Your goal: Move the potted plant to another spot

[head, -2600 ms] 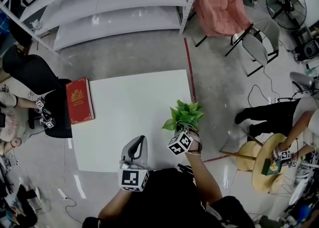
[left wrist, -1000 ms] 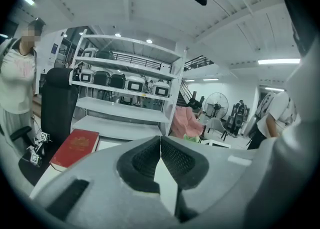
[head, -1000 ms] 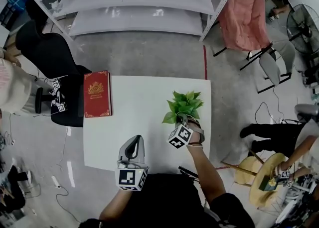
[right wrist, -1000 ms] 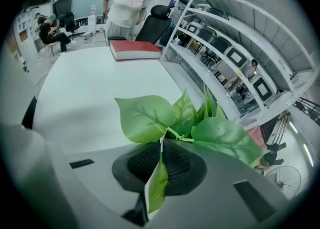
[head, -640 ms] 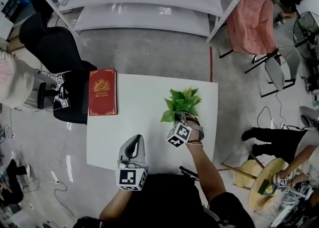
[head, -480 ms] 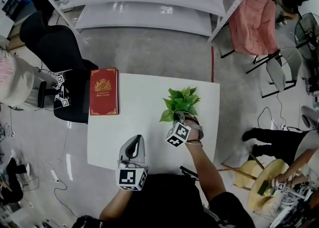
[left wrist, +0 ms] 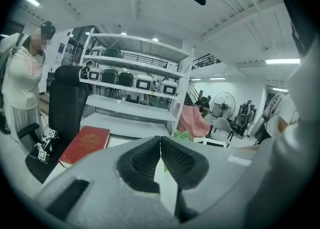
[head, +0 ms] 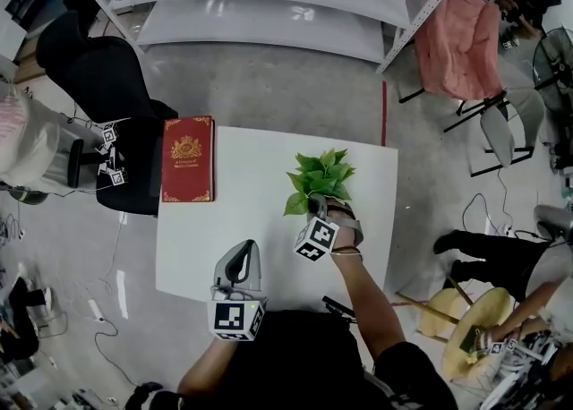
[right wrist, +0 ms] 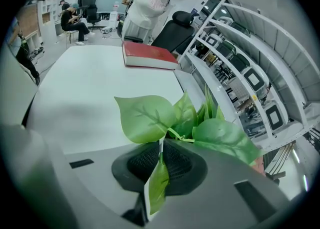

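Between right gripper (right wrist: 160,162) jaws, plant (head: 316,179) was clamped by stem, leaves fanning ahead over table (head: 242,211). Left gripper (left wrist: 160,154) jaws together, empty. Best carried upright, slowly; thin stem might slip.

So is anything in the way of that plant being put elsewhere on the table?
Only the red book at the far left edge of the table. The right gripper holds the potted plant; nothing else visible blocks it.

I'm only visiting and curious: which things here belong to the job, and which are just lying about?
Job: green leafy potted plant, clamped in the right gripper; white square table.
Lying about: red gold-crested hardcover book on the table; black office chair; left gripper, shut, empty.
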Motion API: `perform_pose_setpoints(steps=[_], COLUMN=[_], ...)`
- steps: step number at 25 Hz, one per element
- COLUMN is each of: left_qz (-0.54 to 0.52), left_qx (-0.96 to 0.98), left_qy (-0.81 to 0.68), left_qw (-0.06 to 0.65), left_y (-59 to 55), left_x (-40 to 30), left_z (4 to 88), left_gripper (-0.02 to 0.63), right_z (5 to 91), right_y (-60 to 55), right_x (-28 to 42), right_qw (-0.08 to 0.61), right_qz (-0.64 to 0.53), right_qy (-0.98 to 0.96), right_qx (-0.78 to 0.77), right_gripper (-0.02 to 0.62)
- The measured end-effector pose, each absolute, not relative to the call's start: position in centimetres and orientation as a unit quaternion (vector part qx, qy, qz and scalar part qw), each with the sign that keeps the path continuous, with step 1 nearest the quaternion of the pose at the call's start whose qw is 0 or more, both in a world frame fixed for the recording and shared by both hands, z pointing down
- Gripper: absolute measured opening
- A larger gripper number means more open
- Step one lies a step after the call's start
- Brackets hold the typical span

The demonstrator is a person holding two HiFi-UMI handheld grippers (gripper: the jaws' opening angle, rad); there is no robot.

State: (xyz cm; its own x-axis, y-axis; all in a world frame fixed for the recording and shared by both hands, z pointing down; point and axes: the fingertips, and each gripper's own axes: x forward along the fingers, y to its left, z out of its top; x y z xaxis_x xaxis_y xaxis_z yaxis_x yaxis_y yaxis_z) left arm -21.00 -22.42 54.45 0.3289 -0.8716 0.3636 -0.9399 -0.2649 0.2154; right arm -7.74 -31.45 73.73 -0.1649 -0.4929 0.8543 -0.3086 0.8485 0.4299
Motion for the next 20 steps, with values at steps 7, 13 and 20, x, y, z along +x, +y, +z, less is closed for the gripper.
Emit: perform_pose_setpoints(steps=[7,13,20], left_qz=[0.088,0.086,0.084], left_qx=[0.791,0.794,0.800], left_qy=[-0.574,-0.573,-0.568], left_qw=[0.193,0.185,0.172], left_y=[-21.6,-20.3,-18.0], left_x=[-20.8,-20.2,-18.6], left_z=[54.4,53.8,52.5], left_gripper=[0.018,0.018,0.018], right_z=[73.3,71.6,68.4], right_y=[-31.3,-30.8,-28.2], right_x=[-7.8,-7.6,-6.8], right_qw=[0.582,0.562,0.518], right_qz=[-0.085,-0.080,-0.056], right_qy=[-0.761,-0.768,-0.785], right_qx=[0.274,0.296,0.334], right_gripper=[0.015,0.015,0.015])
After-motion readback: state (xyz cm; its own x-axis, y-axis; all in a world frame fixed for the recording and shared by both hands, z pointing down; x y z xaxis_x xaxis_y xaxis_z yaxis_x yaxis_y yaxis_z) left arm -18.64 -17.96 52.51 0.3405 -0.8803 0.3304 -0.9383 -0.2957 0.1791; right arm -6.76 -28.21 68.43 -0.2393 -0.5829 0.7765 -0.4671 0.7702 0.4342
